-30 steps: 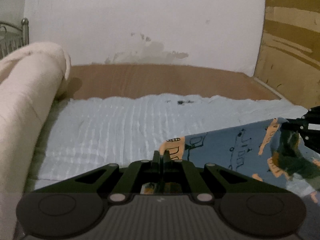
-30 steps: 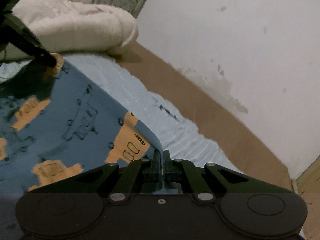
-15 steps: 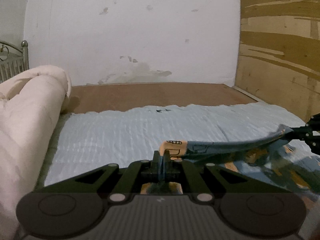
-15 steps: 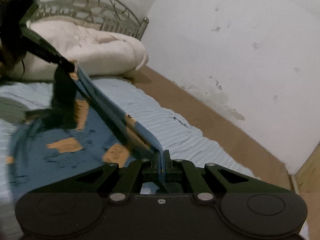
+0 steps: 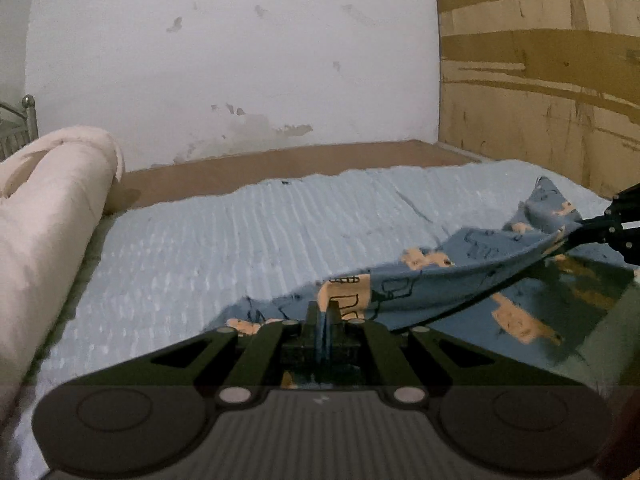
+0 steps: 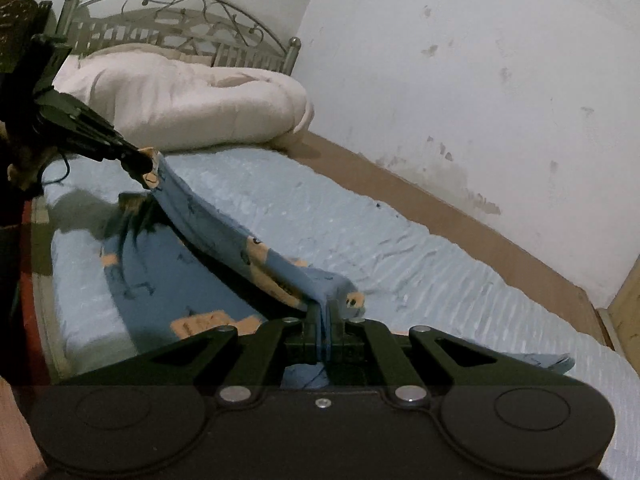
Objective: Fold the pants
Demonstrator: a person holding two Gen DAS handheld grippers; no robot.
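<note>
1. Left wrist view:
   - Left gripper point(image 5: 322, 312) clamped on an edge of the blue printed pants point(image 5: 432, 280), fabric pinched between the closed fingers at 6 o'clock.
   - From there, pants stretched as a raised band toward 3 o'clock, ending in the right gripper point(image 5: 576, 236), also closed on the cloth.
   - More of the pants spread flat beneath that band, on the light blue bedsheet point(image 5: 240, 248).
   - Rolled cream comforter point(image 5: 48, 208) at 9 o'clock; white wall point(image 5: 240, 60) at 12.

2. Right wrist view:
   - Right gripper point(image 6: 325, 312) shut on a pants point(image 6: 224, 236) edge at 6 o'clock.
   - Folded band rising toward 10 o'clock, held there in the left gripper point(image 6: 146, 166).
   - Lower layer flat on the bedsheet point(image 6: 400, 248), under and left of the band.
   - Comforter point(image 6: 180, 100) and metal headboard point(image 6: 180, 20) at 11 o'clock.
</note>
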